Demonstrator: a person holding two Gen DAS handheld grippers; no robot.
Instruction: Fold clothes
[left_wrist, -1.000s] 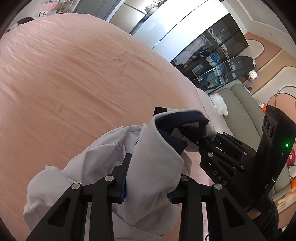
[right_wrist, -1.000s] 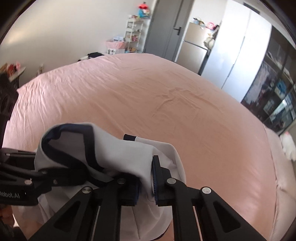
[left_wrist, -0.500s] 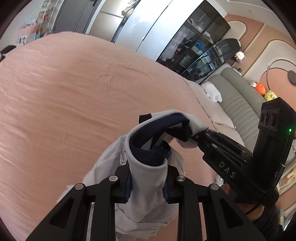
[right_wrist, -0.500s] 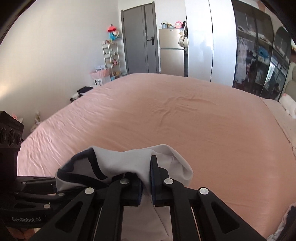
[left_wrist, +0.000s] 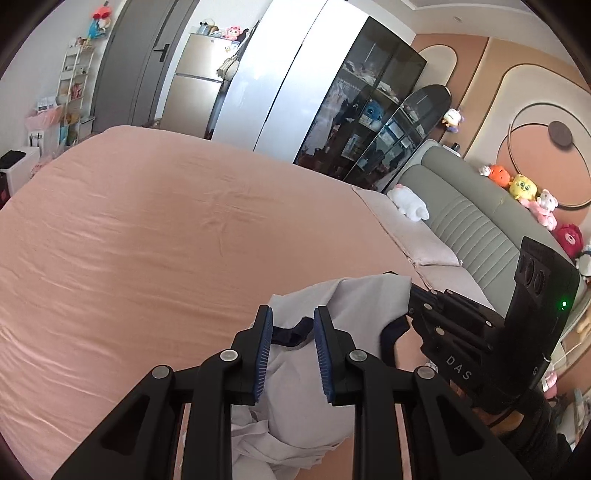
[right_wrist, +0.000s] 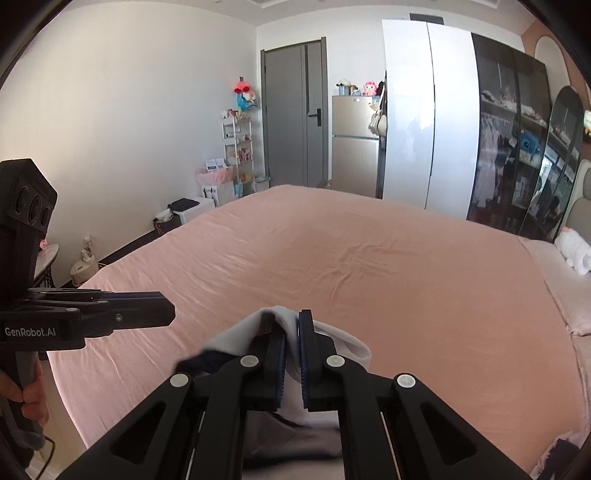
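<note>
The shirt (white, with a dark navy trim at the neck) hangs above the pink bed, held up between both grippers, its lower part bunched below them. The left gripper has its jaws clamped on a thick fold at the trim; they have just been closing, and cloth fills the gap between the blue pads. The right gripper has its jaws almost together, pinching a thin edge of the shirt.

The main risk, as I judge it, is on the right: so little cloth sits between those pads that a tug sideways to spread the shirt could pull the edge free, and it would drop in a heap. The left grip holds several layers at once, so the shirt may not open flat when laid down; a twisted neck would carry into every fold. Lowering it while the bottom is bunched would trap creases under the body.
</note>
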